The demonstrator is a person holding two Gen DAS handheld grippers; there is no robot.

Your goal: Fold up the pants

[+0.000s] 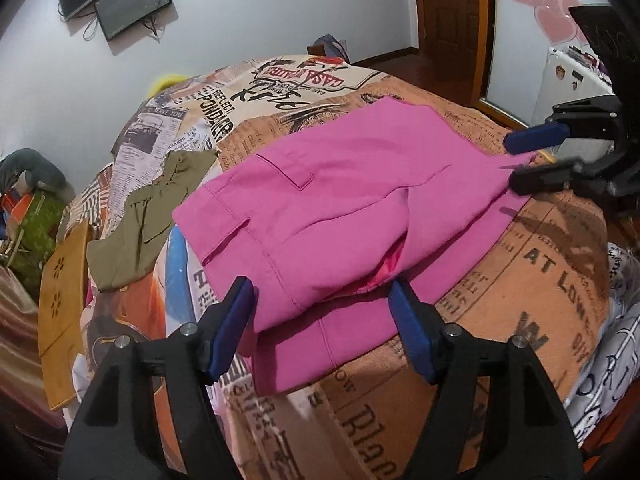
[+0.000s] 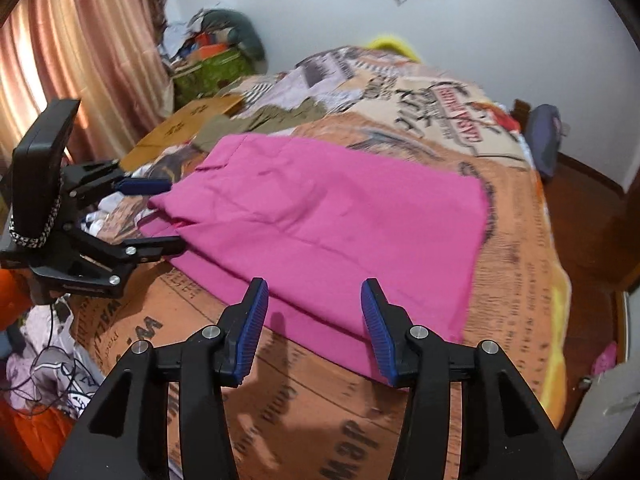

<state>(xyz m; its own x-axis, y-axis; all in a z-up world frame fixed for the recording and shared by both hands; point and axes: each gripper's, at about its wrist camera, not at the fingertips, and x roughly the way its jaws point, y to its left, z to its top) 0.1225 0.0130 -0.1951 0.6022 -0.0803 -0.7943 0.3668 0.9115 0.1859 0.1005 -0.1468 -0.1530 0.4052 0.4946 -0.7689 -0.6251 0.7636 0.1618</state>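
The pink pants (image 1: 340, 208) lie folded on the bed's printed blanket (image 1: 520, 288), waistband and pocket toward the left. In the right wrist view the pants (image 2: 332, 220) spread across the middle. My left gripper (image 1: 322, 300) is open, its blue pads either side of the pants' near folded edge, holding nothing. It also shows in the right wrist view (image 2: 172, 216), jaws apart at the pants' left corner. My right gripper (image 2: 314, 300) is open over the near edge of the pants. It also shows in the left wrist view (image 1: 512, 160), jaws apart at the pants' far right corner.
An olive garment (image 1: 148, 216) lies on the bed left of the pants. A brown cardboard box (image 1: 64, 320) stands beside the bed. Clutter and a green bag (image 2: 212, 68) sit by the curtain (image 2: 60, 60). A wooden door (image 1: 452, 8) and a wall screen (image 1: 132, 0) are behind.
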